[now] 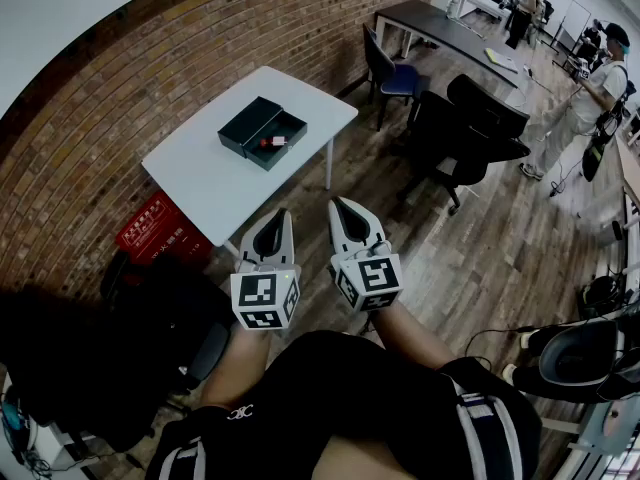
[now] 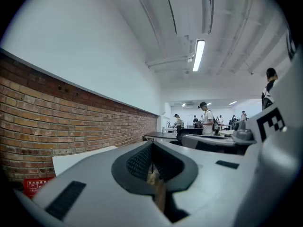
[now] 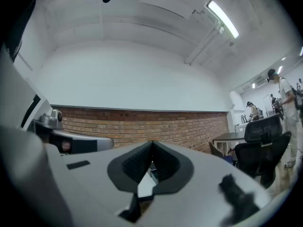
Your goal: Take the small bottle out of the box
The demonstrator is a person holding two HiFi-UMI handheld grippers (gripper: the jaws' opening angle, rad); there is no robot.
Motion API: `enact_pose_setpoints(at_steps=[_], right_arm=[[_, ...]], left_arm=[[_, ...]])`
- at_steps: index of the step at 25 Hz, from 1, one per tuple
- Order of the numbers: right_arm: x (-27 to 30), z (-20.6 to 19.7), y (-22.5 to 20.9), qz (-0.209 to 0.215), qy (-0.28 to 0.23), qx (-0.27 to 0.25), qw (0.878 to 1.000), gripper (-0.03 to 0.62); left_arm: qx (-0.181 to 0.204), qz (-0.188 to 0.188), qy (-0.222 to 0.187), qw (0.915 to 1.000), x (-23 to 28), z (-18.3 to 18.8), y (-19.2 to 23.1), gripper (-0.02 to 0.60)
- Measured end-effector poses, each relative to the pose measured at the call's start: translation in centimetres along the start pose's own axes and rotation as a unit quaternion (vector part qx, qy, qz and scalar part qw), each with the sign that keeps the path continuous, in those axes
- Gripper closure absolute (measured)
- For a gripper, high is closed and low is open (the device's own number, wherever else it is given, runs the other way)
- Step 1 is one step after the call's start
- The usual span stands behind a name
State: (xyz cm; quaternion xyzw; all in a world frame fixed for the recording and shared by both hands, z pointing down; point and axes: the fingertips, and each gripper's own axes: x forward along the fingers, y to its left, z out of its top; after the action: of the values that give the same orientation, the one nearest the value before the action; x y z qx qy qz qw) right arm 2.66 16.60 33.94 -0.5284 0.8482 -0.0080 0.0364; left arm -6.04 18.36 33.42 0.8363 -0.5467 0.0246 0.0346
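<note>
An open black box [image 1: 262, 132] lies on the white table [image 1: 230, 173] ahead of me in the head view. A small red bottle [image 1: 273, 141] rests in its right half. My left gripper [image 1: 280, 214] and right gripper [image 1: 338, 206] hang side by side well short of the table, over the wooden floor. Both have their jaws closed with nothing between them. In the left gripper view the left gripper [image 2: 151, 148] points at the brick wall and distant room. The right gripper [image 3: 152, 145] shows its tips meeting, with a bit of the table beyond.
A red crate [image 1: 160, 230] sits under the table's near left corner by the brick wall [image 1: 150, 58]. Black office chairs [image 1: 470, 133] and a dark desk [image 1: 450, 28] stand to the right. People [image 1: 590, 93] stand at the far right. A black chair [image 1: 130, 338] is at my left.
</note>
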Motion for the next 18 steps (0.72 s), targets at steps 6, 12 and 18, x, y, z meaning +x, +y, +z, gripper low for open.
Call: enact_pose_setpoints(at_steps=[6, 12, 18], right_arm=[[-0.9, -0.7, -0.1, 0.000, 0.007, 0.008, 1.000, 0.565], [-1.6, -1.5, 0.0, 0.005, 0.022, 0.025, 0.999, 0.563], [-1.9, -1.7, 0.3, 0.011, 0.020, 0.032, 0.999, 0.563]], left_arm=[[-0.009, -0.006, 0.010, 0.9999, -0.4, -0.8, -0.9, 0.571], [-0.010, -0.003, 0.016, 0.9998, -0.9, -1.3, -1.4, 0.570], [-0.007, -0.002, 0.020, 0.9998, -1.1, -1.5, -1.7, 0.570]])
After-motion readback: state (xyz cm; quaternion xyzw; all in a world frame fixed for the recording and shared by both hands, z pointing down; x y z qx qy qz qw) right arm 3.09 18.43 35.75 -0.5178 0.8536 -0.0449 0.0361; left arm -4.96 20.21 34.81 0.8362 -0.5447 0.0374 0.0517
